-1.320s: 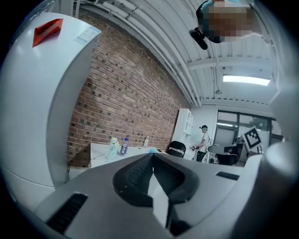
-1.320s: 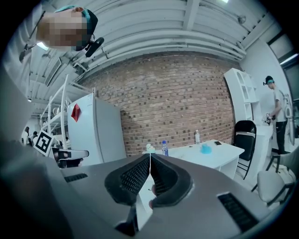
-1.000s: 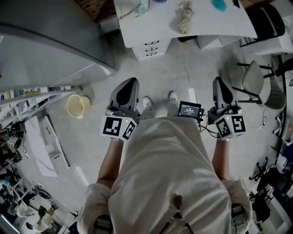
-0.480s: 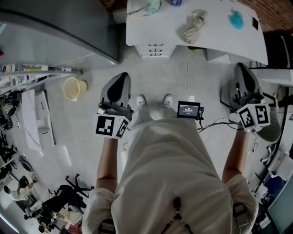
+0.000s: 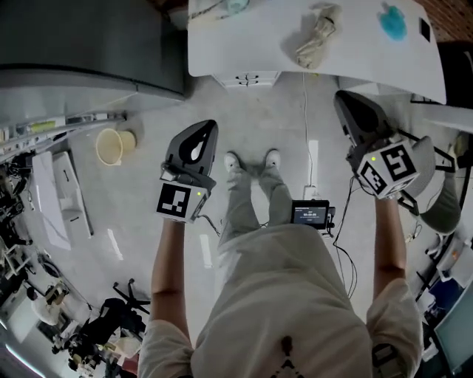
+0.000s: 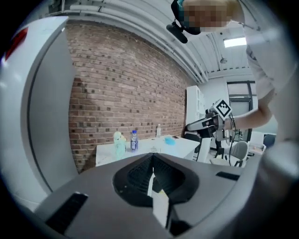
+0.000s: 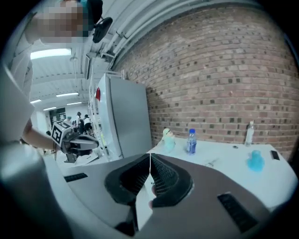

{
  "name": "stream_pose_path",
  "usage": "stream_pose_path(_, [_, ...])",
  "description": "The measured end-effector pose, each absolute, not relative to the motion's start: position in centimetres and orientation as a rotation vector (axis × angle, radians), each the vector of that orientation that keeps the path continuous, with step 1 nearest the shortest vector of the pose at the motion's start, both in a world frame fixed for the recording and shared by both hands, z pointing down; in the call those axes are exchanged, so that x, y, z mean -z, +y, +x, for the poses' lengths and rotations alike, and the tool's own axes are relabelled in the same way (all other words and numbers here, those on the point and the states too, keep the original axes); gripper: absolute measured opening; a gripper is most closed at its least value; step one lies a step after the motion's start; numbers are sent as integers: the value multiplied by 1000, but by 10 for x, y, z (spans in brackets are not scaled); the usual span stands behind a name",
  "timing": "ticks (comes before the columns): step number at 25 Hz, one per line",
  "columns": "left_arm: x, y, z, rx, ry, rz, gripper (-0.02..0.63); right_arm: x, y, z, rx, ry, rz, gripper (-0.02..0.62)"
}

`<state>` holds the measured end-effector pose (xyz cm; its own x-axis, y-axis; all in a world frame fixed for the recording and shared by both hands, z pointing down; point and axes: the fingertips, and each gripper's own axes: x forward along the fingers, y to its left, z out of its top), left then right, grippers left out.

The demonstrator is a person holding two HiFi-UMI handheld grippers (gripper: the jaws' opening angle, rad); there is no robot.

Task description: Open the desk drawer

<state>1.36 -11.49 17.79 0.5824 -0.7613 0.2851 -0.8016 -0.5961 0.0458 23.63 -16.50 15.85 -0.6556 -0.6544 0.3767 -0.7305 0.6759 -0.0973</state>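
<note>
My gripper views show the left gripper (image 6: pixel 153 158) and right gripper (image 7: pixel 150 157) pressed together, empty; only my head view catches what seems the desk drawer (image 5: pixel 247 78).

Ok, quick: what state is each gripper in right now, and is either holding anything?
Left gripper: closed, holding nothing.
Right gripper: closed, holding nothing.

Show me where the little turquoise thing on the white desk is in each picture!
Head view: the small turquoise thing is at the top right, on the white desk.
Left gripper view: near the centre, right of the clear blue-capped bottle.
Right gripper view: at the lower right.
Shared landmark: the white desk.
</note>
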Motion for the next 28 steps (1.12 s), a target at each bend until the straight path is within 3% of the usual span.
stream_pose_path(9, [-331,-142,16,-501,-1099,2591,8,-320,-141,146,-491,-2492,846,26])
stream_pose_path(28, [-644,-177,4,-881,-1032,2600,8,-627,-157,100,-600,-2354,859,26])
